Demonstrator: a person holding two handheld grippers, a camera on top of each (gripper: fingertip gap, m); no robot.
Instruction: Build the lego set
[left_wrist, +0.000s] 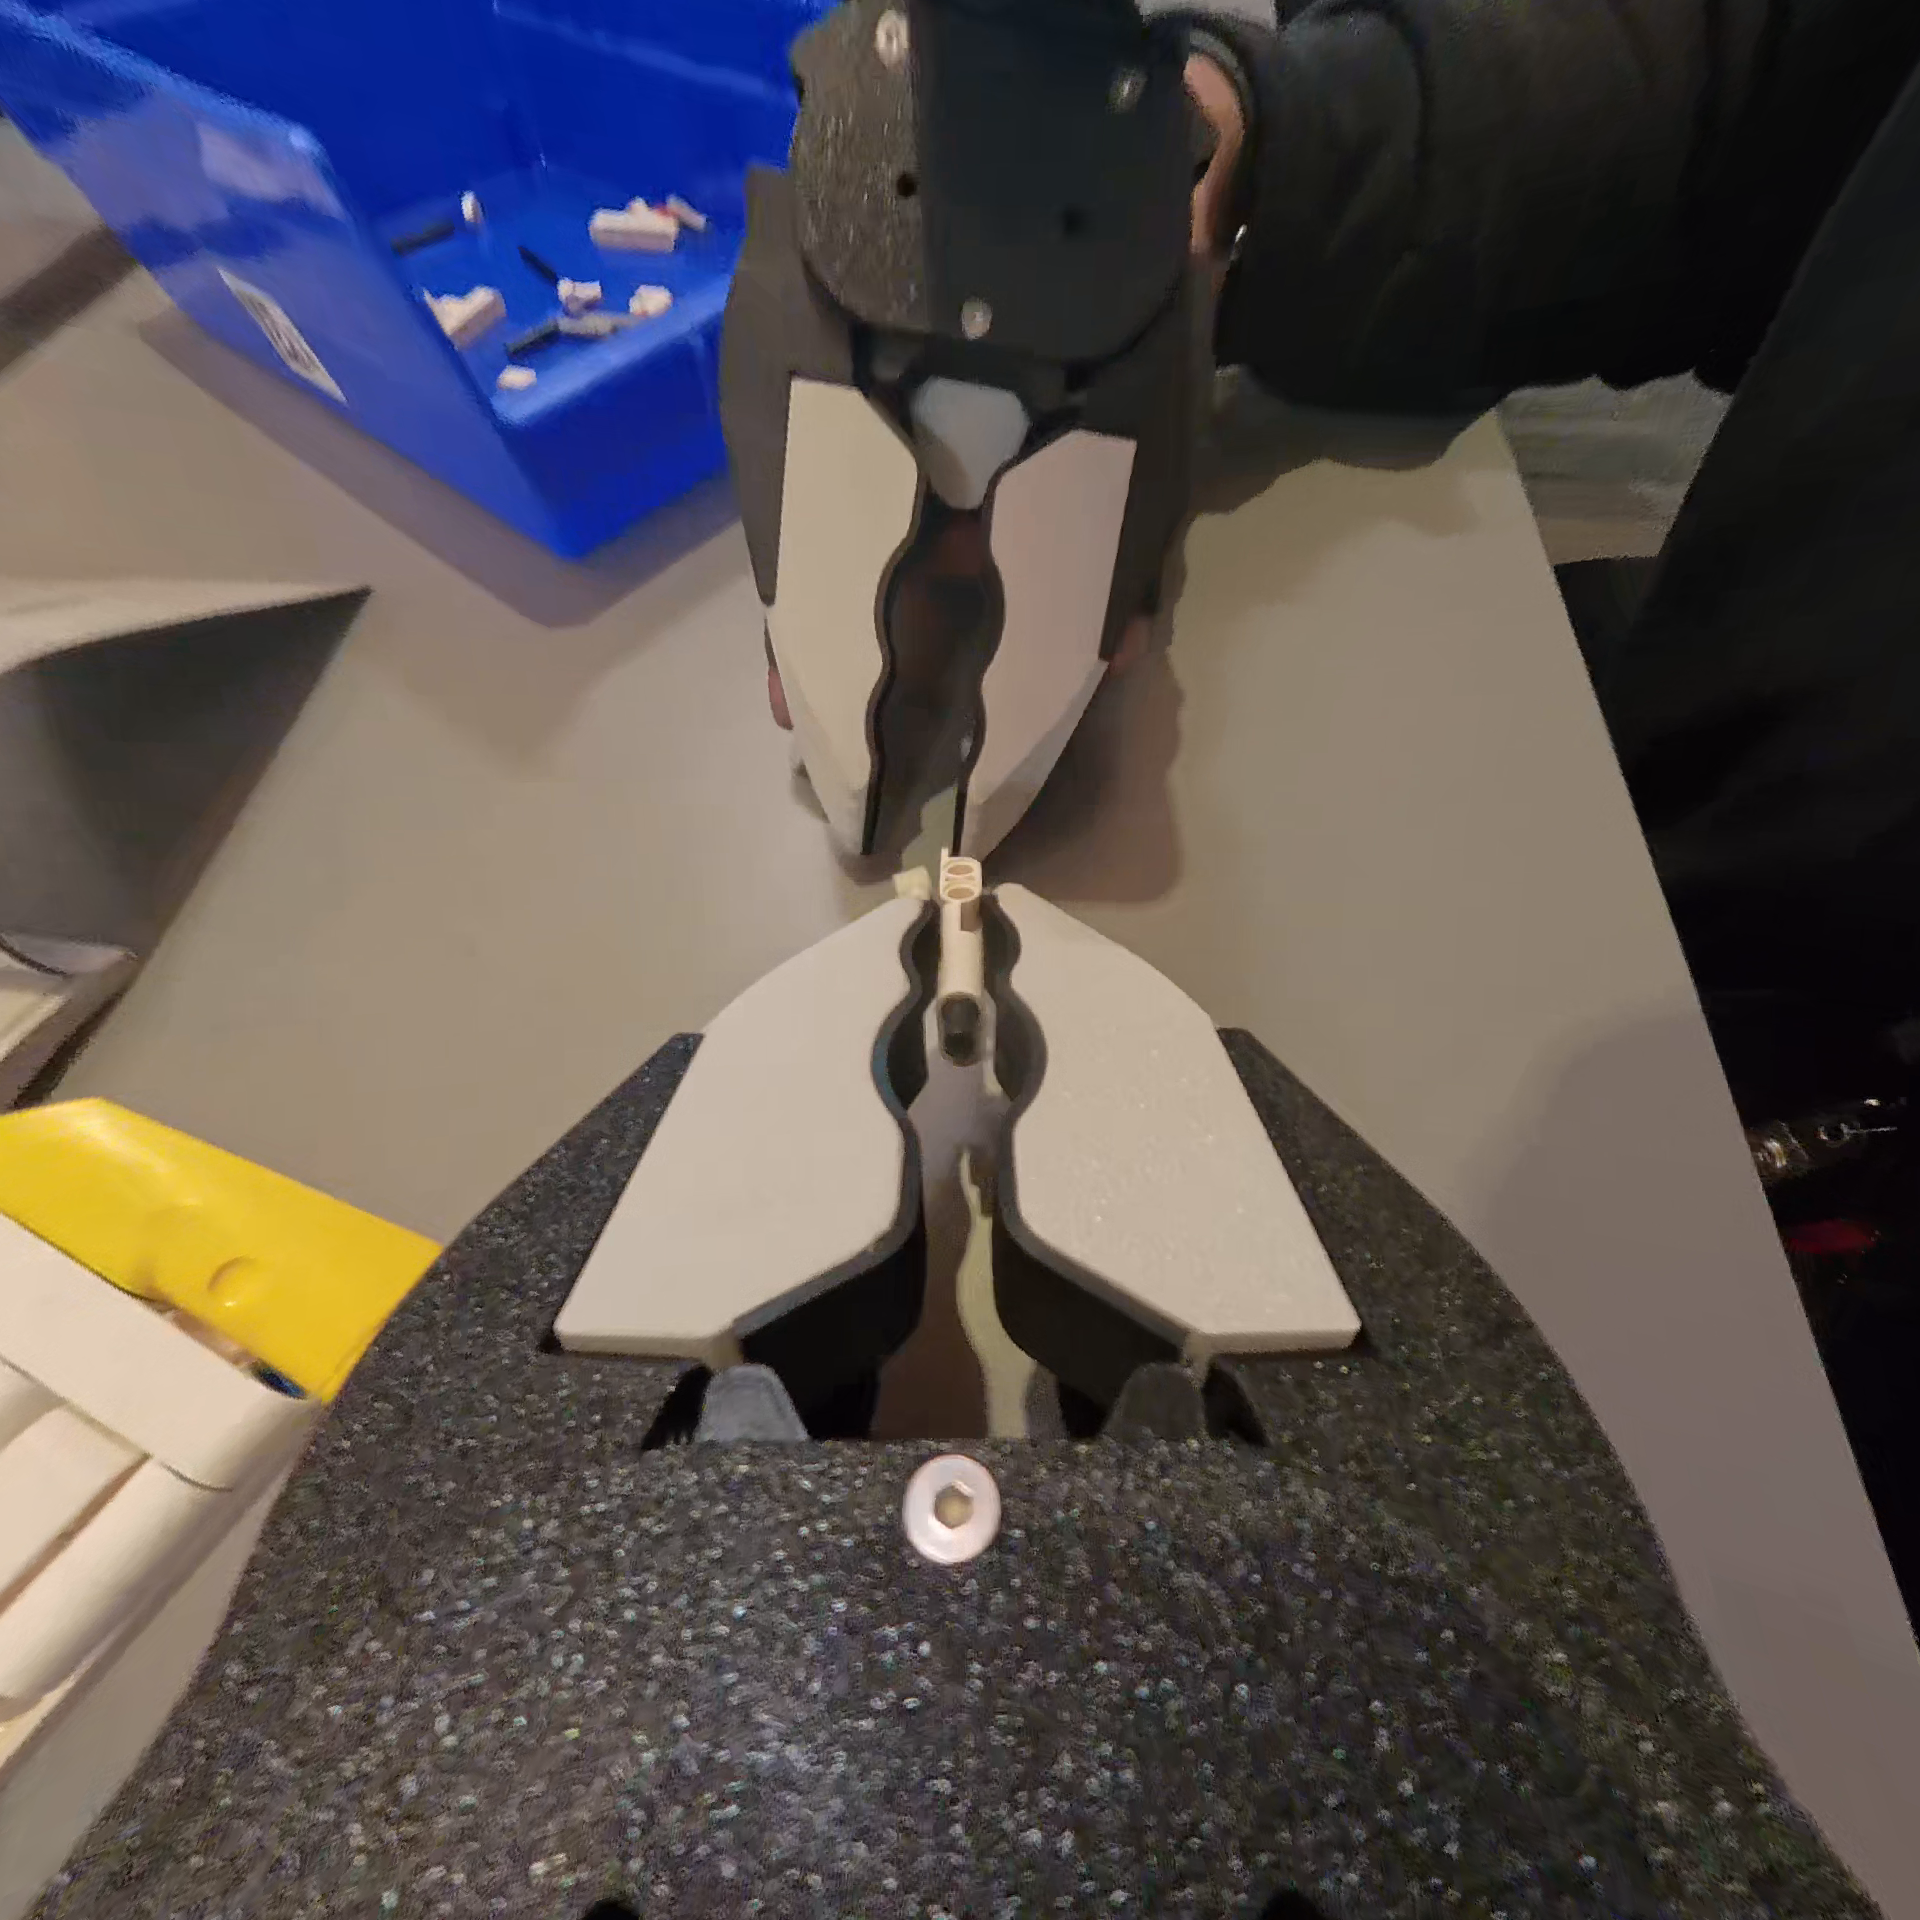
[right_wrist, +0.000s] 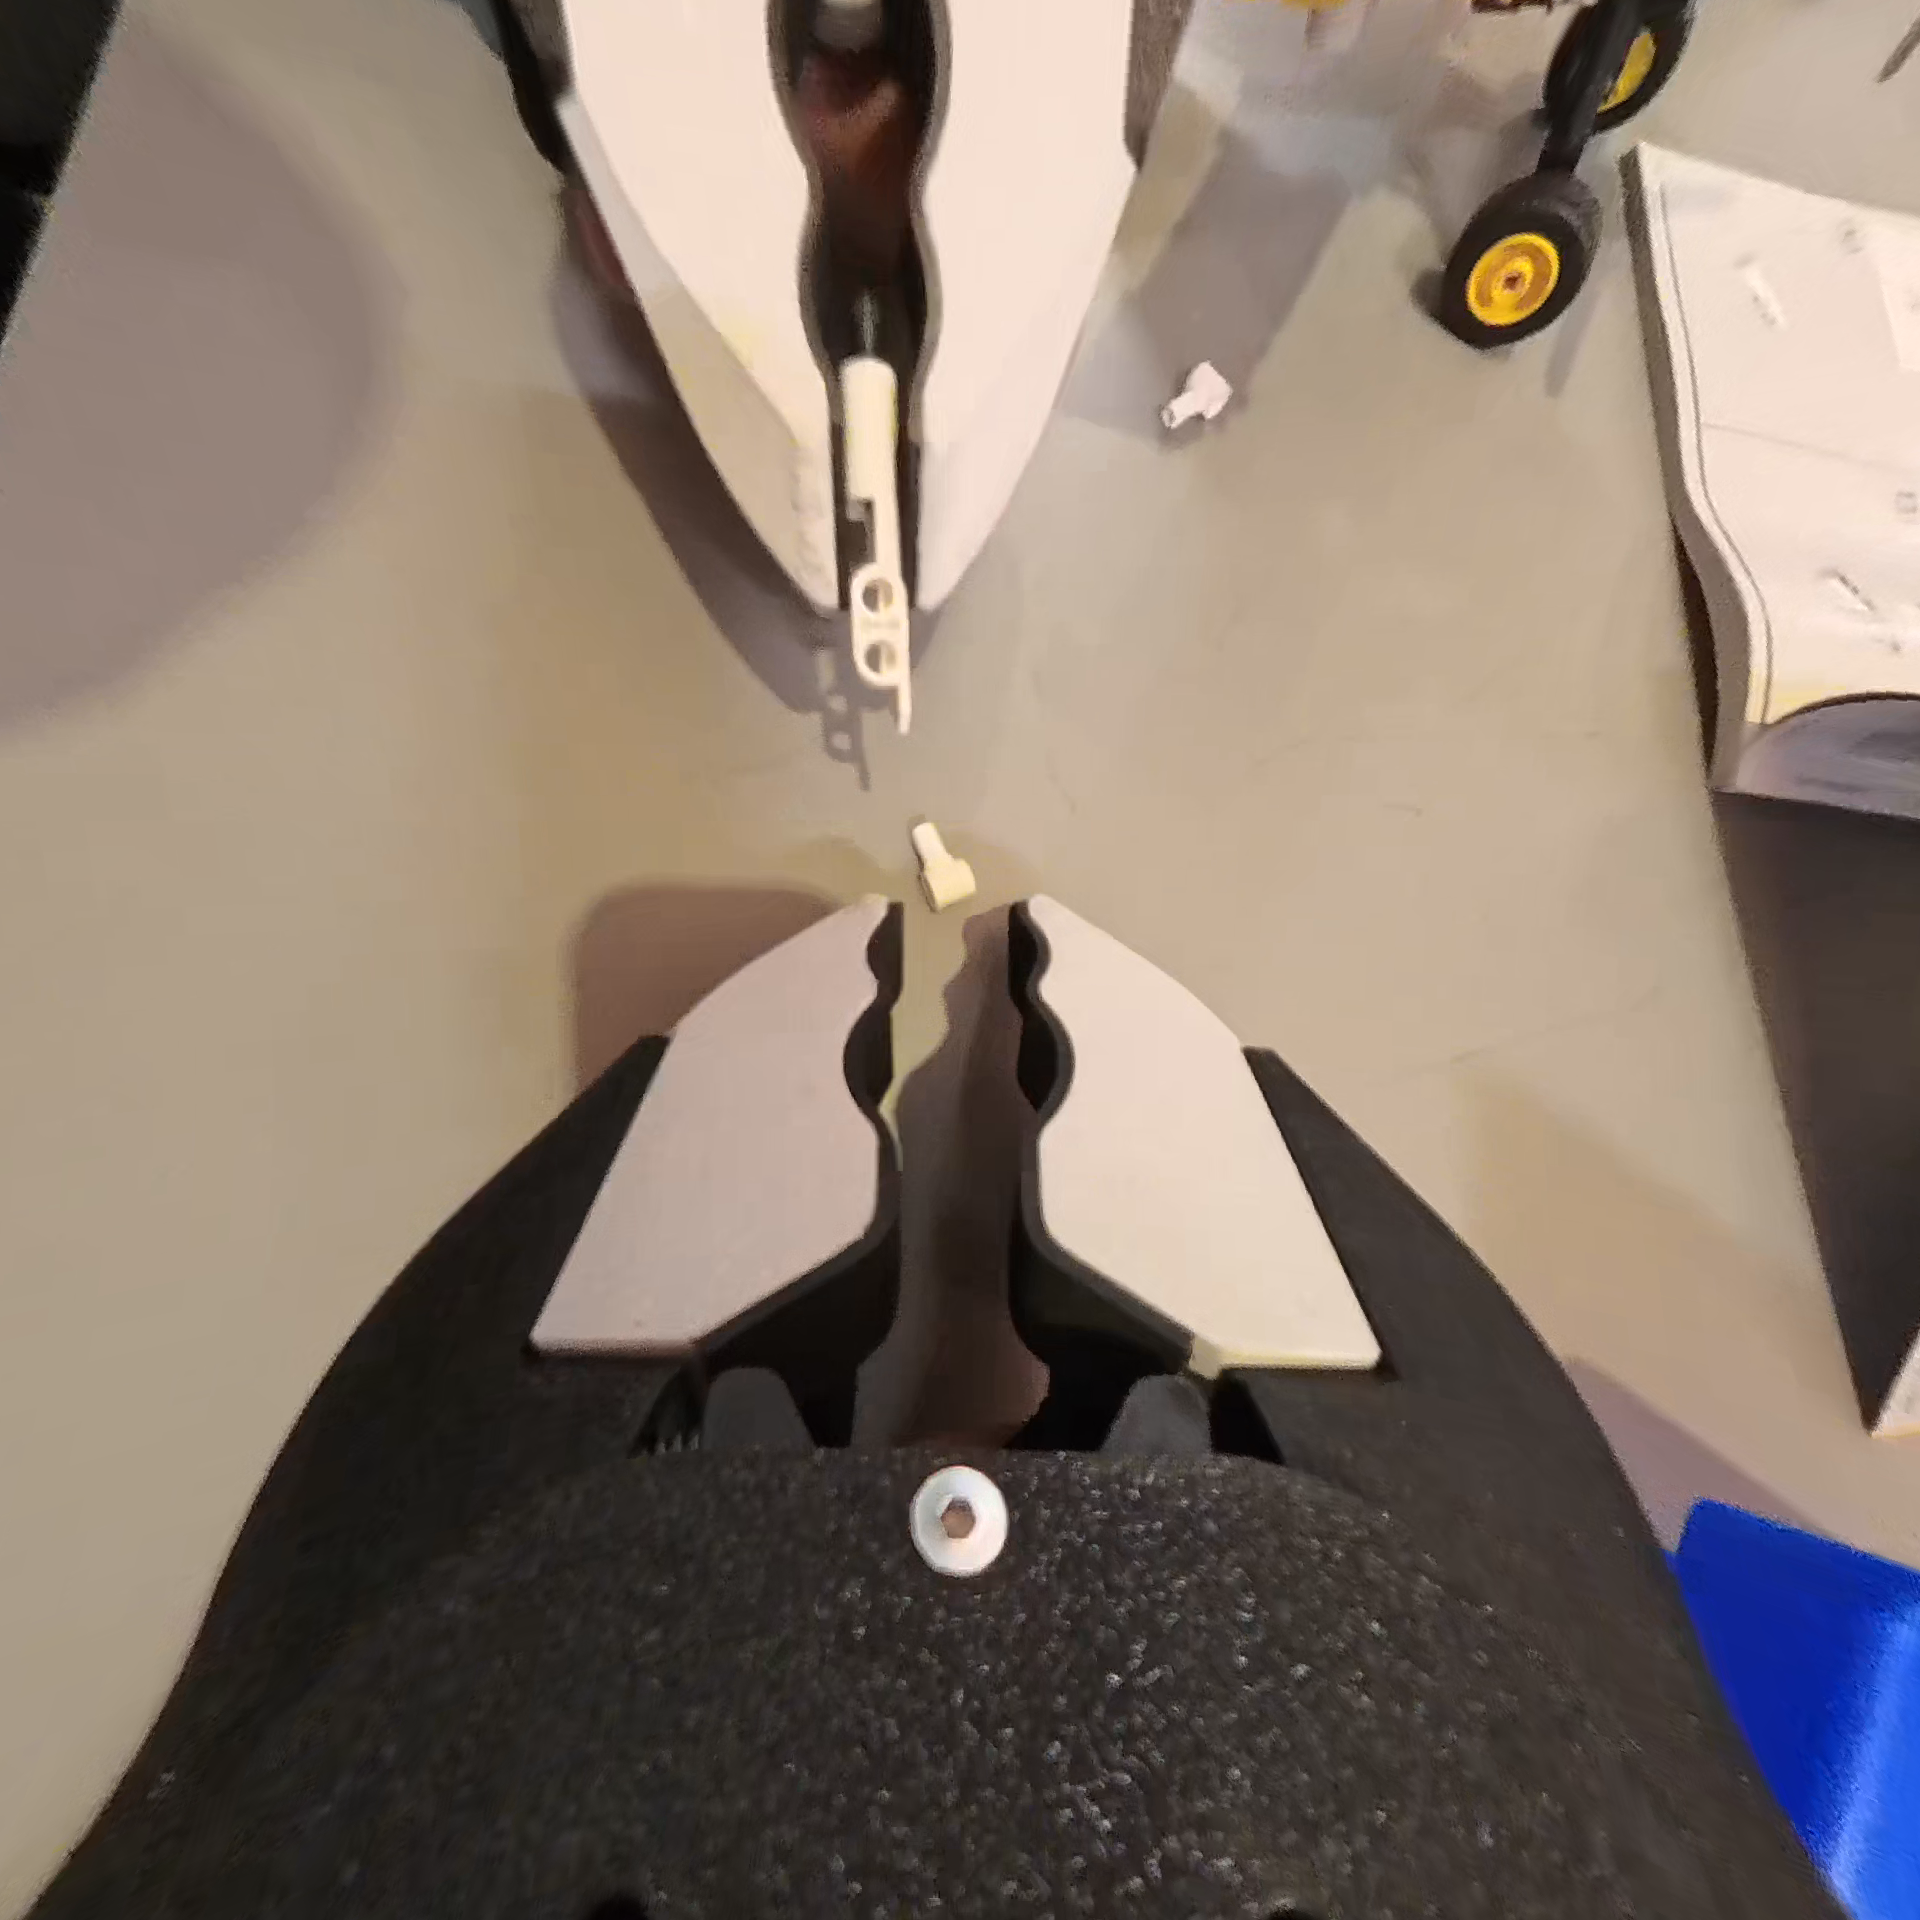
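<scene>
My left gripper (left_wrist: 958, 906) is shut on a cream rod-shaped building piece (left_wrist: 958, 961). The piece's end with two round holes sticks out past the fingertips. The right wrist view shows the same piece (right_wrist: 871, 447) clamped between the left gripper's fingers (right_wrist: 997, 416). My right gripper (right_wrist: 951, 909) is open and holds nothing. A small cream peg (right_wrist: 940, 878) lies on the grey table (right_wrist: 312, 727) just in front of its fingertips, touching neither pad. The peg also shows in the left wrist view (left_wrist: 909, 883), between the two grippers, which face each other tip to tip.
A blue bin (left_wrist: 260, 208) with several small pale pieces stands at the far left. A yellow and cream object (left_wrist: 208, 1216) is at the near left. A yellow-hubbed wheel (right_wrist: 1517, 270), a loose white piece (right_wrist: 1195, 400) and an open booklet (right_wrist: 1787, 416) lie beyond. The grippers' ends are close to 5 cm from one another.
</scene>
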